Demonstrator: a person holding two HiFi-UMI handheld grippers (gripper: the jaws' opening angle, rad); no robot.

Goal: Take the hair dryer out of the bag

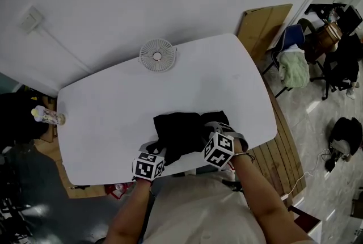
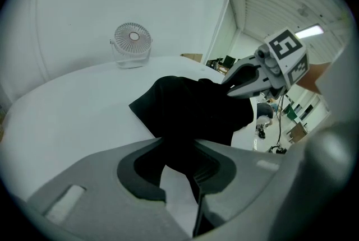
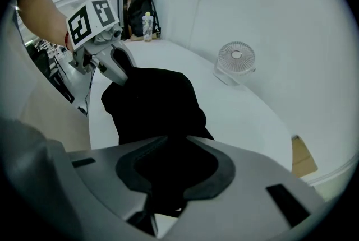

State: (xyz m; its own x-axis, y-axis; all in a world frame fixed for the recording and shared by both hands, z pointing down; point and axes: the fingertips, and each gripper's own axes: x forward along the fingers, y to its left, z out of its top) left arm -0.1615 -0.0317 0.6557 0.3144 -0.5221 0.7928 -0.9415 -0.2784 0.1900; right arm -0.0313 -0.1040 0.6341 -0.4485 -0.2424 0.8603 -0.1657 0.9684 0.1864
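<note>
- The left gripper (image 2: 179, 177) is clamped on the black bag (image 1: 184, 132): in its own view the dark cloth runs down between the two pads and is pinched there.
- The right gripper (image 3: 168, 185) is also closed on the bag, with black cloth filling the gap between its pads in its own view.
- In the head view the two grippers sit side by side at the near edge of the white table (image 1: 113, 106), the left on the bag's near-left corner and the right on its near-right side.
- The bag lies crumpled on the table close to that near edge, just in front of the person.
- The hair dryer itself cannot be made out in any view; only the bag's dark cloth shows.
- A small white fan (image 1: 157, 54) stands upright at the table's far edge, well apart from the bag.
- A bottle (image 1: 48, 116) lies by the table's left corner.
- Both of the person's forearms reach in from the bottom of the head view.
</note>
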